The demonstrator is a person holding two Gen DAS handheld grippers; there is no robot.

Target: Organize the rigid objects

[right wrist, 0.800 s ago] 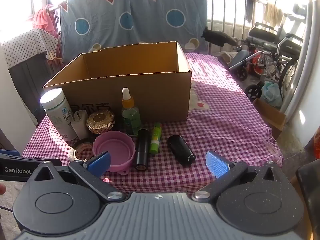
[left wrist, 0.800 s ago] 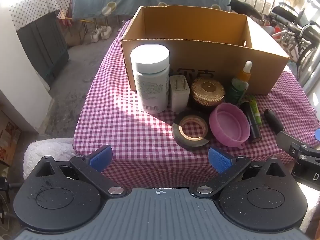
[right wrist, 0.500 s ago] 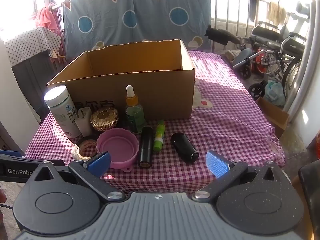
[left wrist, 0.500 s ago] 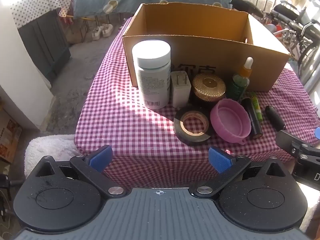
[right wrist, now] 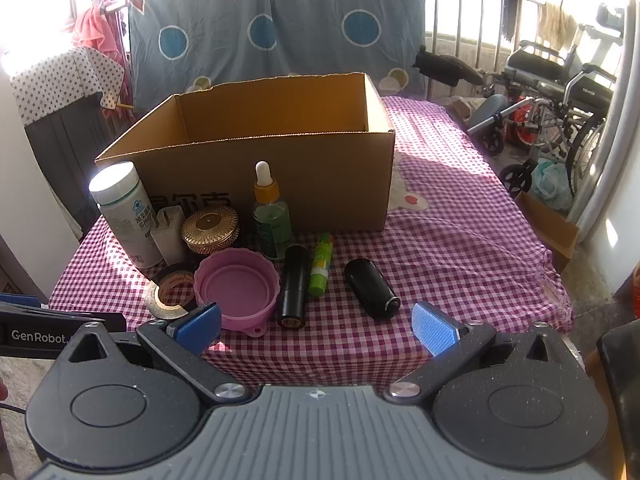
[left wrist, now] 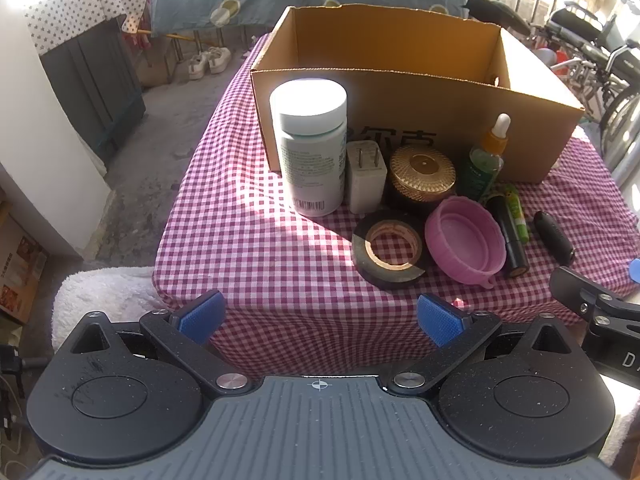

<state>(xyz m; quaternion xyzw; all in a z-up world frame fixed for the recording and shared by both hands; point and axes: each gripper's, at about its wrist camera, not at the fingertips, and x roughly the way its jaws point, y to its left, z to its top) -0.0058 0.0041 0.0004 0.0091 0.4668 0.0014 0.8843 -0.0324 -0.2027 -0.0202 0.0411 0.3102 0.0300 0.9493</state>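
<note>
An open cardboard box (left wrist: 416,120) (right wrist: 320,176) stands on a red checked table. In front of it are a white bottle (left wrist: 310,148) (right wrist: 126,212), a white plug adapter (left wrist: 366,176), a gold round tin (left wrist: 422,172) (right wrist: 211,229), a dropper bottle (left wrist: 486,160) (right wrist: 270,212), a black tape roll (left wrist: 390,250), a pink lid (left wrist: 464,240) (right wrist: 236,288), a black tube (right wrist: 294,286), a green stick (right wrist: 322,264) and a black cylinder (right wrist: 372,288). My left gripper (left wrist: 320,316) and right gripper (right wrist: 316,328) are open, empty, before the table's near edge.
A white fluffy mat (left wrist: 104,296) lies on the floor at the left. A dark cabinet (left wrist: 96,76) stands at the far left. Wheelchairs (right wrist: 552,104) stand at the right beyond the table. A patterned blue cloth (right wrist: 280,28) hangs behind the box.
Both grippers have drawn back and a little up, so the table and objects sit slightly farther away. Nothing on the table has moved. Both stay open.
</note>
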